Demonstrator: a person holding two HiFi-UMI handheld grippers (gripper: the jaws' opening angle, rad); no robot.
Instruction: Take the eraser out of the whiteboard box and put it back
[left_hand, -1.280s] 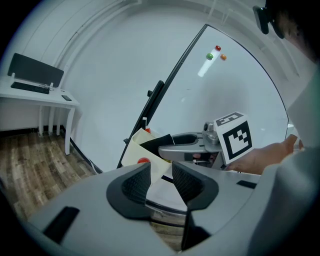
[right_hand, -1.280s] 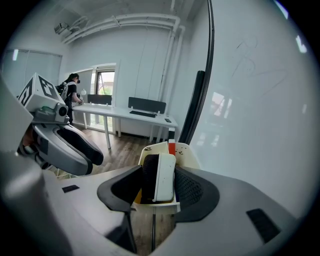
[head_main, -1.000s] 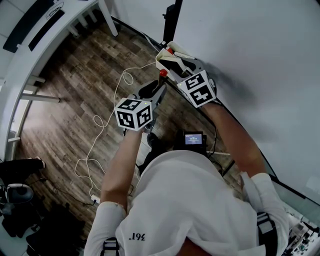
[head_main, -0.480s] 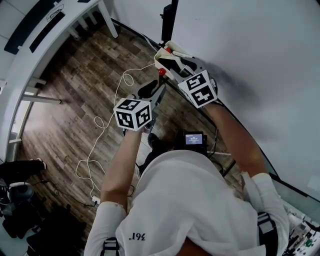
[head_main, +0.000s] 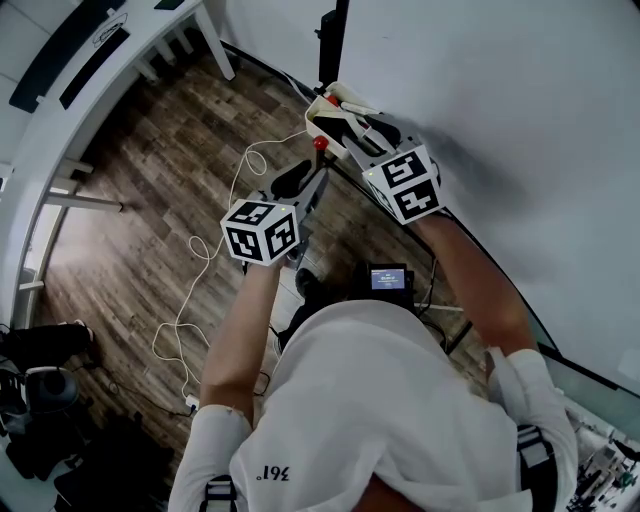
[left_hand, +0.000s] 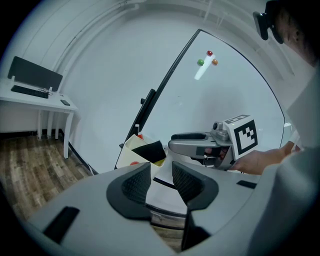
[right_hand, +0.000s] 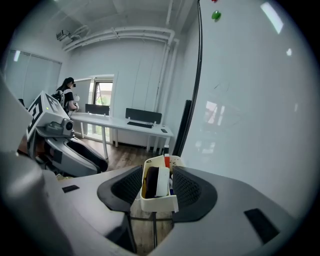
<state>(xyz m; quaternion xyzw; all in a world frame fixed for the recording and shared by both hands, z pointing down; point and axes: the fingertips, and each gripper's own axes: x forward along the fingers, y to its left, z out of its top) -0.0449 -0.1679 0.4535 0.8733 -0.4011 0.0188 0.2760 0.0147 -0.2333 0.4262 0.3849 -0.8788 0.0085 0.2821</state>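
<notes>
The right claw (right_hand: 157, 189) is open, its two jaws apart on either side of the whiteboard box (right_hand: 159, 202), which stands in the gap between them. Whether the pads actually touch the box walls is hard to tell from this angle. The eraser (right_hand: 151, 181) sits upright inside the box, dark felt facing nine o'clock and a pale back at three o'clock. A red-tipped pen (right_hand: 166, 161) stands behind it, at twelve o'clock in the box.

In the head view the box (head_main: 325, 108) hangs on the whiteboard (head_main: 520, 120), just off the tip of the right claw (head_main: 347, 128), at about eleven o'clock. The left claw (head_main: 308, 190) hangs over the wooden floor (head_main: 140, 230) at about seven o'clock from the box, apart from it, with a white cable (head_main: 215, 240) looped below.

In the left gripper view the left claw (left_hand: 161, 180) is open with nothing between its jaws. Beyond them, toward twelve o'clock, the eraser (left_hand: 150, 149) shows black in the box (left_hand: 131, 148), with the right claw (left_hand: 175, 145) just beside it. Three coloured magnets (left_hand: 207, 59) dot the board, and a white worktop (left_hand: 35, 97) stands at nine o'clock
</notes>
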